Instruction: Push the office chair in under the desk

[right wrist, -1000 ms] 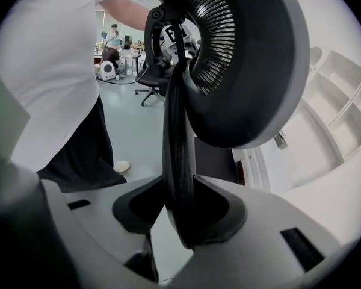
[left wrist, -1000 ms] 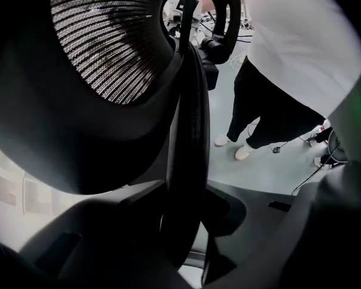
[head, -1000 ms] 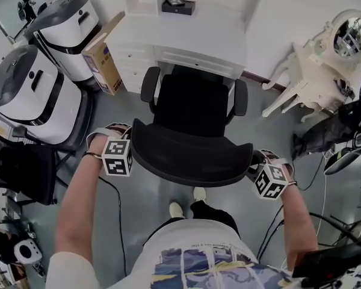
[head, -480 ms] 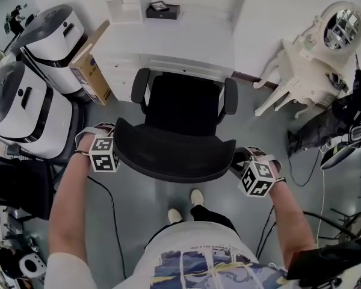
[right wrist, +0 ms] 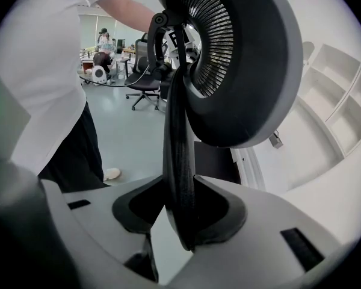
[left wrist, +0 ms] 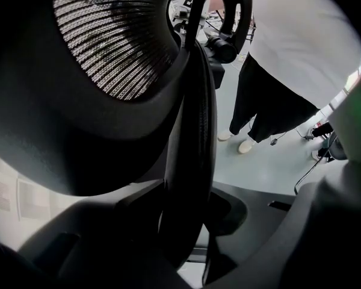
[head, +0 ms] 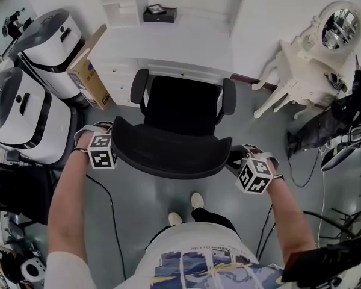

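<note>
A black office chair faces the white desk, its seat front at the desk's edge. I stand behind its curved backrest. My left gripper is shut on the backrest's left edge, which runs down between the jaws of the left gripper. My right gripper is shut on the backrest's right edge, which sits in the cup of the right gripper. The mesh headrest looms above.
Two white rounded machines and a cardboard box stand left of the chair. A white ornate table with a round mirror stands to the right. Cables trail on the grey floor. A small black box lies on the desk.
The chair has rolled forward toward the desk, and both grippers have gone forward with it, still on the backrest's edges.
</note>
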`<state>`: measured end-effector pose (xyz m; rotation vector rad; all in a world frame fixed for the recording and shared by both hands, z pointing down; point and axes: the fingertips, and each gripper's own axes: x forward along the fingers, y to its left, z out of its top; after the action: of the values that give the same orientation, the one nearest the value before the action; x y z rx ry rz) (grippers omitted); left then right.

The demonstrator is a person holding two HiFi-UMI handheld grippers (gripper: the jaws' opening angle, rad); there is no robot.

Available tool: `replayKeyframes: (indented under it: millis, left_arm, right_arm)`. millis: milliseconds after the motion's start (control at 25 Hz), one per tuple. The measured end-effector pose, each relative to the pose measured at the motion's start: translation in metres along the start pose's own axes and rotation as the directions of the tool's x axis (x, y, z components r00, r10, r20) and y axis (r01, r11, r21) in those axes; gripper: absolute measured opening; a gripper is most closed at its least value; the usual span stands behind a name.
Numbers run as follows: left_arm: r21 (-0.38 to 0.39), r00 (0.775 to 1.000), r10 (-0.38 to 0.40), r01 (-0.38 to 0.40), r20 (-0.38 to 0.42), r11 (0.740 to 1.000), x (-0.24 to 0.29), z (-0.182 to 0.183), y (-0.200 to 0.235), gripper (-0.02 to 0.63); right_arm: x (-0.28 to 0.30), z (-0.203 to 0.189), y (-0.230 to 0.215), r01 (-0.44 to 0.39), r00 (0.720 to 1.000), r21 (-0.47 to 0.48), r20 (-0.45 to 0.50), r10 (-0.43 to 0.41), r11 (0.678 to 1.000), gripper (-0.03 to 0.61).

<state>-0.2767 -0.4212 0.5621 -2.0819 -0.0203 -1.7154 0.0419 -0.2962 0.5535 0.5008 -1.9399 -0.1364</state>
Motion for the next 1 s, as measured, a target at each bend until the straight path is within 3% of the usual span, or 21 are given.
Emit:
replayKeyframes:
  millis: [360,520,1000]
  left_arm:
    - [-0.003,1.0,-0.004,0.004,-0.018,1.0,0.002,-0.006,0.002,0.16]
    - [-0.017,1.0,0.002,-0.002,0.019,1.0,-0.001,0.001,0.002,0.173]
    - [-0.159,0.995,0.093,-0.085,0.046,0.984,-0.021,-0.003,0.009,0.245]
  right_arm:
    - [0.0,0.0,0.0,-0.01,1.0,0.011,0.01,0.009,1.0,0.156]
    - [0.001,0.002,0.001,-0.028,0.999,0.033,0.016,0.027,0.999,0.166]
    - [-0.015,-0.001,-0.005,0.02,0.998,0.107,0.055,-0.026,0.994,0.206]
